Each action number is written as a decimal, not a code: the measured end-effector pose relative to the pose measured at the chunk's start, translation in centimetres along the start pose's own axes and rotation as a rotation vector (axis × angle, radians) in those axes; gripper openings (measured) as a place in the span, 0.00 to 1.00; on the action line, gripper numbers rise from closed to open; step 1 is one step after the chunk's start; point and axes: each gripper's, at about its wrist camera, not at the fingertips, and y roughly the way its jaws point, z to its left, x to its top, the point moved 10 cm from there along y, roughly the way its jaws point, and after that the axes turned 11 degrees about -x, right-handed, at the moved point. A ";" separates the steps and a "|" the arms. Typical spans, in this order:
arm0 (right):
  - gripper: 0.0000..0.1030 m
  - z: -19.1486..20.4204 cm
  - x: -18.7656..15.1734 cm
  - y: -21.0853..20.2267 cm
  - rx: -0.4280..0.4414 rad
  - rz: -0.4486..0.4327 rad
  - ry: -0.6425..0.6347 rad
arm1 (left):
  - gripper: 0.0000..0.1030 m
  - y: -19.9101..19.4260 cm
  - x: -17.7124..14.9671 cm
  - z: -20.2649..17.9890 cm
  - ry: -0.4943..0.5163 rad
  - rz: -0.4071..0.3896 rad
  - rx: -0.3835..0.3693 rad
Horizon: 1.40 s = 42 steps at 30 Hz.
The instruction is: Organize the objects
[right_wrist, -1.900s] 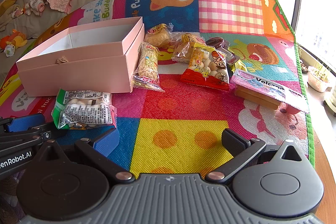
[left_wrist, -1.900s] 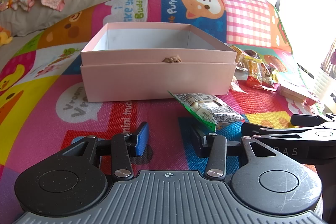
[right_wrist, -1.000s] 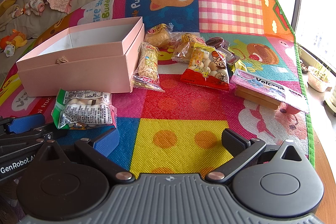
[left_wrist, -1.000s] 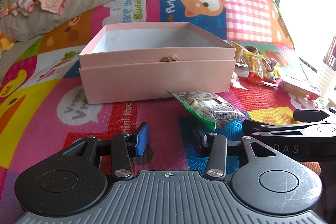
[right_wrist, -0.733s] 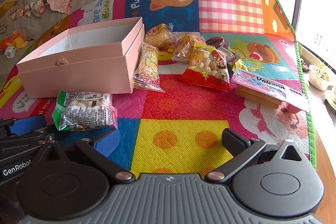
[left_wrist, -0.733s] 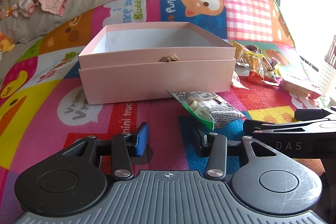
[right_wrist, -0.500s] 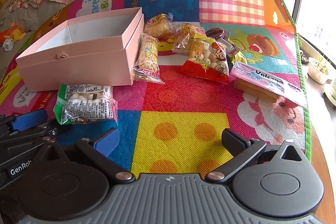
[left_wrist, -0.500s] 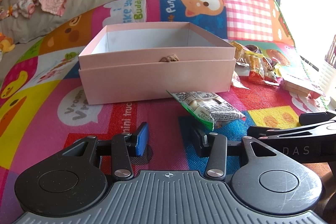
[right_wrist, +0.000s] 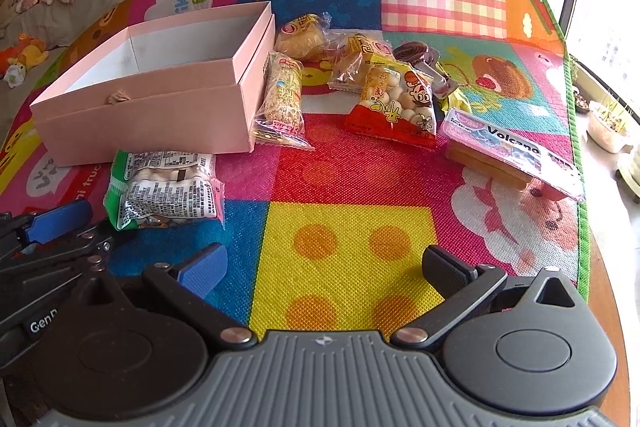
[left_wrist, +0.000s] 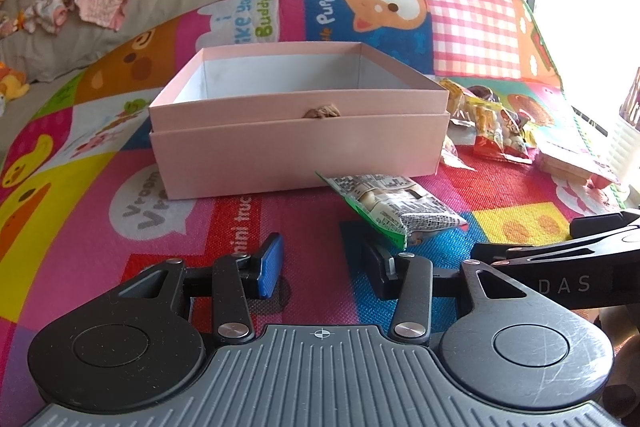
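Colourful play mat [right_wrist: 344, 239] under everything. Ahead of the left gripper [left_wrist: 322, 261], released with nothing between the fingers: open pink box [left_wrist: 298, 151], standing on the mat. Just beyond its right finger: green-edged snack pack [left_wrist: 394, 205], lying flat, apart from the pad. Right gripper [right_wrist: 326, 267] spread wide, grasping nothing, over a yellow square. Well ahead of its fingers: red snack bag [right_wrist: 394, 103], Volcano packet [right_wrist: 508, 153] toward the right, puffed-rice bar [right_wrist: 282, 99] leaning against the box side.

Bright daylight, blown-out glare at right, sharp focus, fisheye-bent edges.
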 end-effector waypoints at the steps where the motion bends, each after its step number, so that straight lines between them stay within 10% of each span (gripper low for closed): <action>1: 1.00 0.0 0.0 0.0 0.000 -0.002 0.000 | 0.47 0.0 0.0 0.0 -0.001 0.000 -0.001; 13: 1.00 -0.7 -0.6 -2.7 0.133 0.054 0.039 | 0.46 -1.8 -0.1 -0.1 0.016 0.064 -0.031; 23: 1.00 -3.2 7.3 -9.2 0.079 -0.218 0.012 | 0.46 -5.5 8.5 3.9 -0.038 -0.025 -0.056; 29: 1.00 -4.3 12.0 -10.5 0.071 -0.340 0.001 | 0.46 0.2 13.8 10.7 -0.071 0.046 0.077; 38: 1.00 0.0 6.5 -5.8 0.266 -0.096 -0.098 | 0.43 8.7 13.0 13.7 -0.116 0.223 0.004; 42: 1.00 4.8 3.7 -5.4 0.333 -0.070 -0.218 | 0.13 9.2 12.0 14.3 -0.096 0.246 0.052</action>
